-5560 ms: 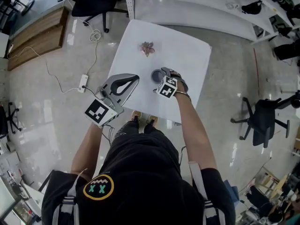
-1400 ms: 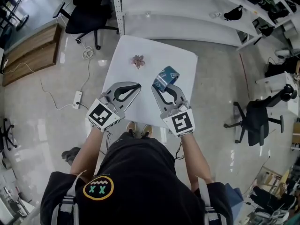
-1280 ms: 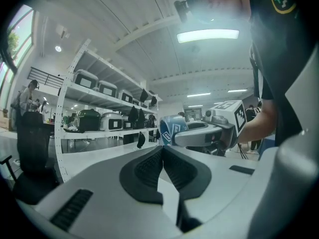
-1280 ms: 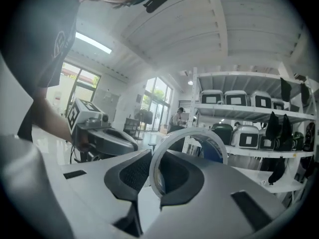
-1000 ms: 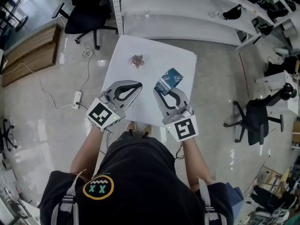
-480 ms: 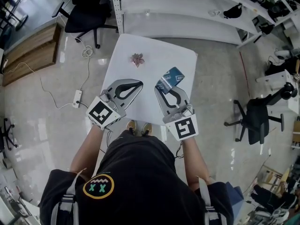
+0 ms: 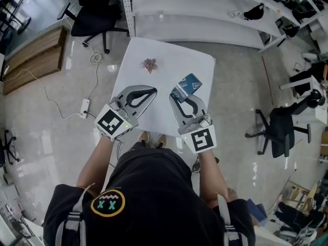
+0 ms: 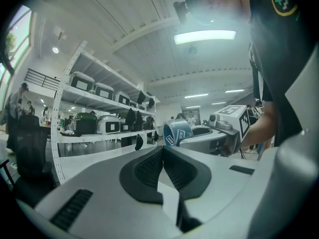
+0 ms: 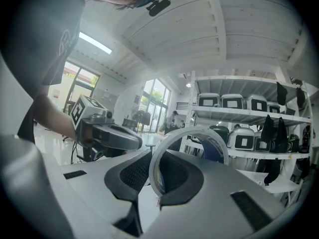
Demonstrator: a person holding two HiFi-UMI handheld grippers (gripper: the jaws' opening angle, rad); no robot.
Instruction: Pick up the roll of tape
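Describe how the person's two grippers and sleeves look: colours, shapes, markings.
The left gripper and right gripper are light grey curved shells with black ribbed pads inside the jaws. Each carries a white cube with black square markers. The person wears a black short-sleeved shirt with a yellow-ringed logo.

white print on the roll of tape (image 7: 186,84) unreadable

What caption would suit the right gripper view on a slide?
Right gripper shut on the roll of tape, empty left gripper alongside, storage shelves behind.
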